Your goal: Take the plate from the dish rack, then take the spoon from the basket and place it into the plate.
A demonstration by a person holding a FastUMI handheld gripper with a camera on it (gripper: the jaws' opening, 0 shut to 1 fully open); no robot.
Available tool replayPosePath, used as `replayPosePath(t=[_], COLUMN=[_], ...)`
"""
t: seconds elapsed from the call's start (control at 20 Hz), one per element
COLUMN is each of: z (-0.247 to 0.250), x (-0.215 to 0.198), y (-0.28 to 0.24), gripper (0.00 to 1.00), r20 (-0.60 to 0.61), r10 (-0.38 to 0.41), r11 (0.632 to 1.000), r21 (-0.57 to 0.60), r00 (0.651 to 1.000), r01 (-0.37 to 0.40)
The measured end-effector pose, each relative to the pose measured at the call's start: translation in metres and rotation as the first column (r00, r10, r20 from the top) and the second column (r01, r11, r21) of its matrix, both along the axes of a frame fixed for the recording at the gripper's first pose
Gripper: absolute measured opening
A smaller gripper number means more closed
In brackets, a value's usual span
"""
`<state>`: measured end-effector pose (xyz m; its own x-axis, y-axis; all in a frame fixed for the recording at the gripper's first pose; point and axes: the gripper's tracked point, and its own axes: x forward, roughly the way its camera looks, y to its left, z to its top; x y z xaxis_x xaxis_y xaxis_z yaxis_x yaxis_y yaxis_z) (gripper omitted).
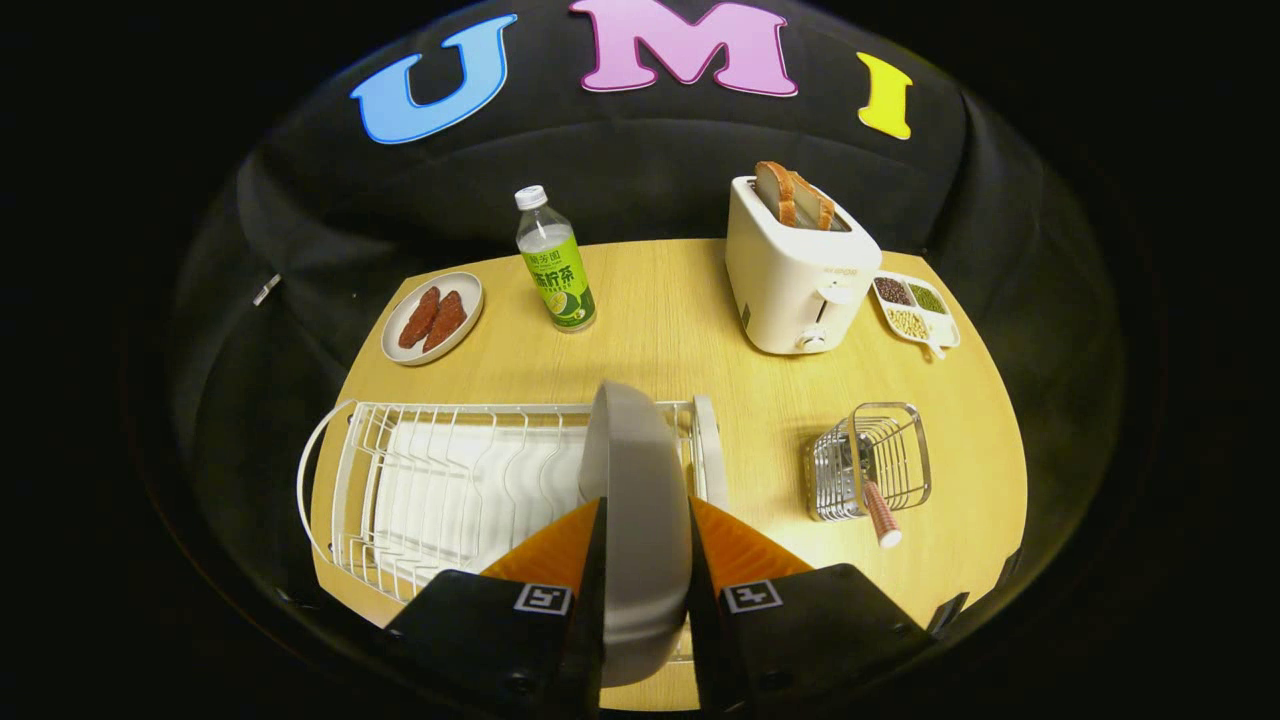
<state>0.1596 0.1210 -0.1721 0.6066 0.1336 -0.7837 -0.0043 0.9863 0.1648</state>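
Between your fingers [645, 560] stands the plate [635, 480], clamped edge-on above the dish rack [430, 480]; it looks stiff, smooth, breakable, so grip firmly.

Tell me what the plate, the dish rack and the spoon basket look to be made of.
Plate, clamped edge-on in the gripper: matte grey, thick rounded rim, probably ceramic or melamine.
Dish rack: thin white wire, likely coated metal, over a white ribbed tray.
Basket: bare shiny wire, looks like chromed or stainless steel.

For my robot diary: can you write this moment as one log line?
gripper: shut on grey plate | plate: upright over dish rack | spoon: in wire basket
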Motion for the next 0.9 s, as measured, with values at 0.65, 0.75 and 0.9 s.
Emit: replayPosePath(t=[0.65, 0.75, 0.9], z=[0.040, 0.040, 0.040], x=[0.005, 0.004, 0.001], y=[-0.008, -0.016, -0.022], gripper=[0.37, 0.37, 0.35], r20=[0.100, 0.100, 0.111], r10=[-0.039, -0.049, -0.045], r11=[0.991, 0.989, 0.989], r21=[-0.125, -0.132, -0.132], r00=[0.994, 0.994, 0.993], r01=[0.052, 0.062, 0.060])
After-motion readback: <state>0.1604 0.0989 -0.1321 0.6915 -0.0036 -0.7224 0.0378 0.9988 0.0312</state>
